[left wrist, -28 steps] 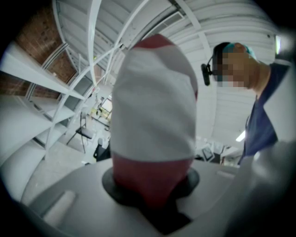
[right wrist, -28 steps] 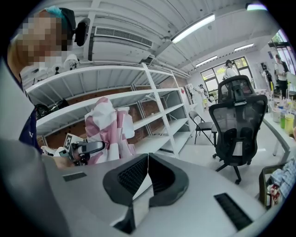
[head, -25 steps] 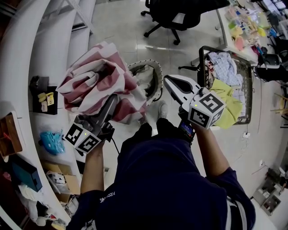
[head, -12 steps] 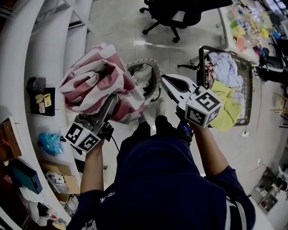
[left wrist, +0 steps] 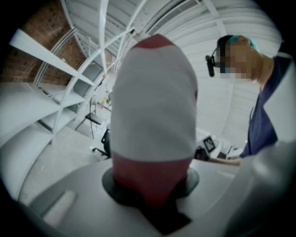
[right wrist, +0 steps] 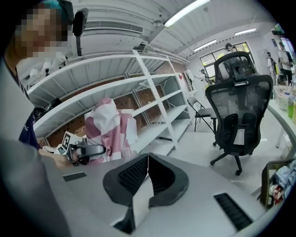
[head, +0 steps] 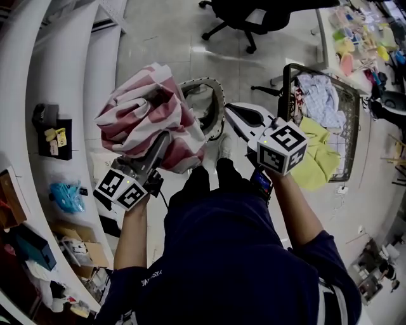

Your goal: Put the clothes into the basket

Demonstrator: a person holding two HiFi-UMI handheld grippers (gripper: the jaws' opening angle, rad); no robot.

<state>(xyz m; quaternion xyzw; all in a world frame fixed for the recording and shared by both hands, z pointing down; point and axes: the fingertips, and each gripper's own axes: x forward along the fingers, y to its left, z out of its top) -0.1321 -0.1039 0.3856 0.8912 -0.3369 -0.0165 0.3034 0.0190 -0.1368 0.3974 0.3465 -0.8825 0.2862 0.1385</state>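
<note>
Head view: left gripper [head: 166, 136], clamped on the red-and-white striped fabric garment [head: 141, 109], should centre it above the round white-rimmed basket [head: 219, 96] before letting go, while right gripper [head: 230, 109] waits with jaws together, empty.

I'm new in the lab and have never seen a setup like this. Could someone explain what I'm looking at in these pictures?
No robot here: a person holds a pair of tongs in each hand; the cubes with black-and-white squares are part of them. The head view comes from a camera on the person's head, looking down. The other two come from cameras riding on the tongs, looking along their jaws. The left tongs are clamped on a red-and-white striped cloth, held in the air. The right tongs are closed with nothing in them. On the floor to the right stands a wire basket holding clothes, with a yellow garment draped over its side. An office chair stands further off.
</note>
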